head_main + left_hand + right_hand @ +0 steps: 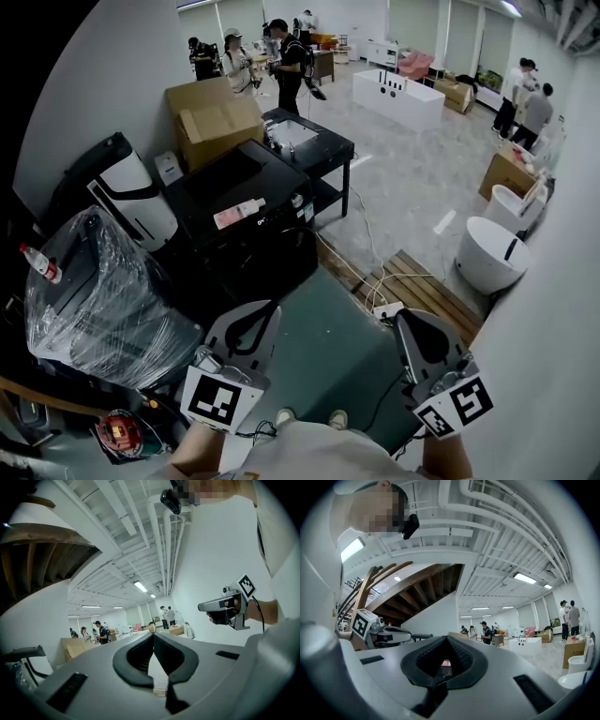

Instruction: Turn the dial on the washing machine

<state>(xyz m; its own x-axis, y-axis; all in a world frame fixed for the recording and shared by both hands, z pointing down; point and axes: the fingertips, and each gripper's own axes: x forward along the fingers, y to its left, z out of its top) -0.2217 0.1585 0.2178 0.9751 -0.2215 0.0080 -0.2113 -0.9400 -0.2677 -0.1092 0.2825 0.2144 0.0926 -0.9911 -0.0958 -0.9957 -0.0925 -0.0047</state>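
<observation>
No washing machine dial can be made out in any view. In the head view both grippers are held close to the person's body, pointing out over the grey floor. The left gripper (pixel 270 307) has its jaws shut with nothing between them; its own view shows the tips (pixel 153 634) meeting, aimed level across the room. The right gripper (pixel 399 315) is also shut and empty, with its tips (pixel 448 637) together. Each gripper shows in the other's view: the right gripper (pixel 225 605) in a hand, and the left gripper (pixel 379 632) with its marker cube.
A plastic-wrapped machine (pixel 94 291) and a black-and-white appliance (pixel 131 192) stand at the left. Beyond them are a black cabinet (pixel 239 202), a cardboard box (pixel 214 117) and a black table (pixel 309 141). A wooden pallet (pixel 417 286) with cables and white tubs (pixel 492 248) sit at the right. People (pixel 281 61) stand far back.
</observation>
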